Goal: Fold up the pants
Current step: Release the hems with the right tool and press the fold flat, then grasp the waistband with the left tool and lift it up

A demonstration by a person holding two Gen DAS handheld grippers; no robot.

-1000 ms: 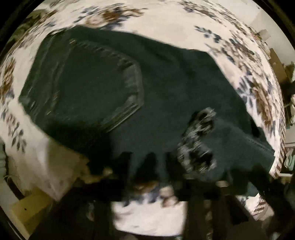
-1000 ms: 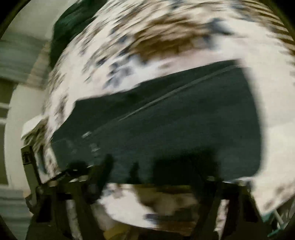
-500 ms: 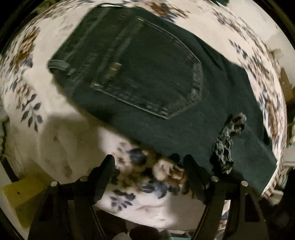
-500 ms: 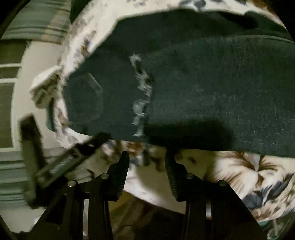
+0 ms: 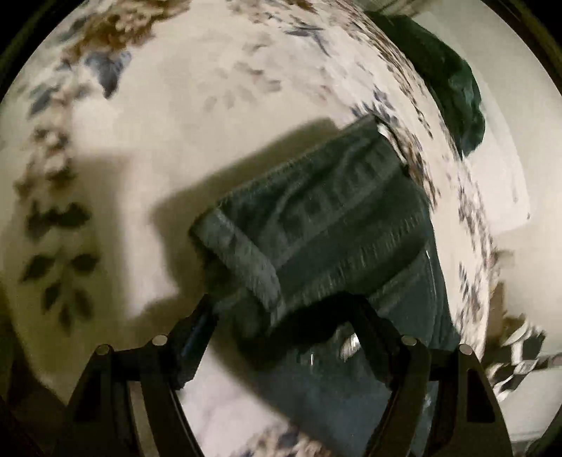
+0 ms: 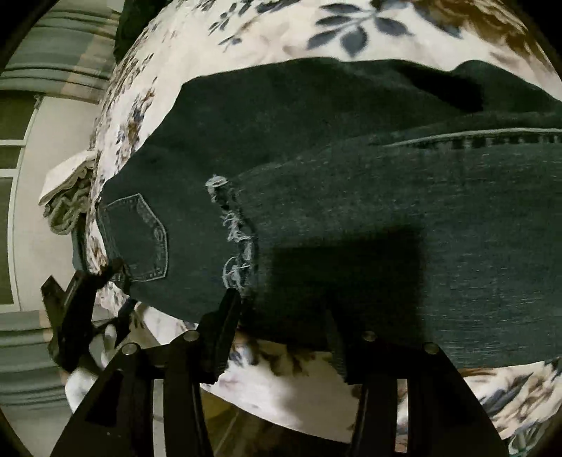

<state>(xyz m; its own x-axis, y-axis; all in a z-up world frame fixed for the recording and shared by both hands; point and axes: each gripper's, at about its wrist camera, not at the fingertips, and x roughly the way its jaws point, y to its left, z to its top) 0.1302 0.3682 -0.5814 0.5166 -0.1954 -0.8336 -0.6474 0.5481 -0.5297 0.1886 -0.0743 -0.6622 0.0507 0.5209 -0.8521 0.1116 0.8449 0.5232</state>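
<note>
Dark denim pants (image 6: pixel 351 197) lie flat across a floral bedsheet (image 6: pixel 316 31), with a back pocket (image 6: pixel 140 239) at the left and a frayed rip (image 6: pixel 235 225) near the middle. My right gripper (image 6: pixel 281 316) straddles the pants' near edge just right of the rip. Its jaws are opening, the fabric lies between them and the pads do not press on it. My left gripper (image 5: pixel 281 323) is open around the waistband corner (image 5: pixel 246 260) of the pants (image 5: pixel 333 211), where a belt loop shows. In the right wrist view the left gripper (image 6: pixel 80 298) sits by the pocket.
A dark green cloth (image 5: pixel 453 81) is heaped at the bed's far edge. A black-and-white checked item (image 5: pixel 520 355) lies at the right. Crumpled pale bedding (image 6: pixel 66 197) hangs off the bed's left corner above a pale floor (image 6: pixel 35 246). The sheet (image 5: pixel 175 105) beyond the waistband is bare.
The left gripper has swung from over the pocket to the waistband corner and opened wider. The right gripper has come in closer to the pants' edge beside the rip.
</note>
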